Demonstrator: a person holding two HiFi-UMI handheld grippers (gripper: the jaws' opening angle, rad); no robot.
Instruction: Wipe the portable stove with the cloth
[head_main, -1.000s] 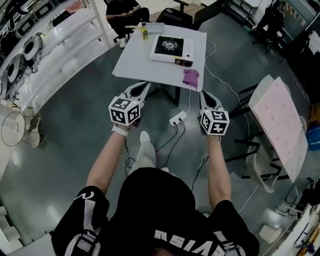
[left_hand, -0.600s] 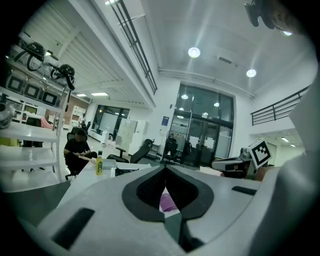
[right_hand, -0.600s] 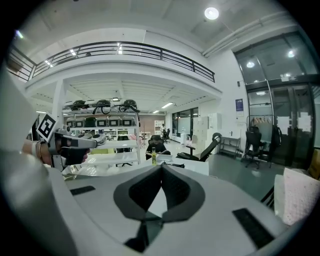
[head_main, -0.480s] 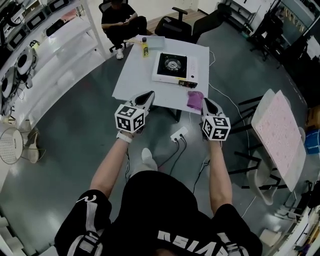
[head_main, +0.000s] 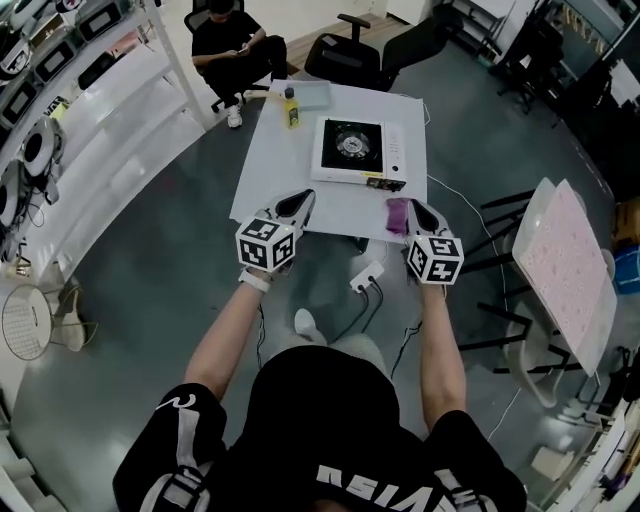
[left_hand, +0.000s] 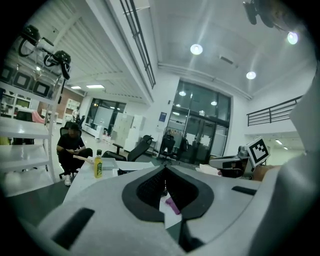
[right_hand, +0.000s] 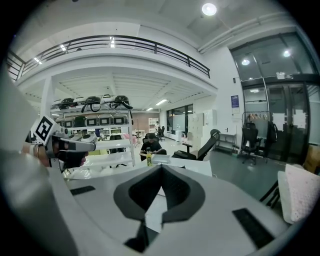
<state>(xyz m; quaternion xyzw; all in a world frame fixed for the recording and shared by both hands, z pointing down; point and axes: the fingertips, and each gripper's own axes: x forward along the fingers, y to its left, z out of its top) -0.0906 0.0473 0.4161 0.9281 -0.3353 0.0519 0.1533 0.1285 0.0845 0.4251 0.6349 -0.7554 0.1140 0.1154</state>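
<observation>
**Both grippers empty at the table's edge, cloth not yet taken**

The portable stove (head_main: 352, 150) is seen on the white table (head_main: 270, 170), towards its right side, with its dark front strip turned to the near edge. The purple cloth (head_main: 397, 214) is bunched at that near edge, just in front of the stove's near right corner, presumably laid there so that it can be taken first.

The left gripper (head_main: 299, 199) and the right gripper (head_main: 414, 206) are held out side by side at the table's near edge, pointing roughly level towards it. The jaws of each are closed tip to tip, and nothing is caught between them. In the left gripper view the cloth can be made out beyond the closed tips, apart from them. The right gripper is placed just beside the cloth, though contact cannot be confirmed.

A yellow bottle (head_main: 290, 111) and a shallow tray (head_main: 310, 94) are set at the far edge, apart from the stove.

Wiping is judged not to have begun. The jaws would have to be opened and closed on the cloth before the stove can be wiped. A power strip (head_main: 367, 275) with cables lies on the floor below the near edge and could be tripped over.
</observation>
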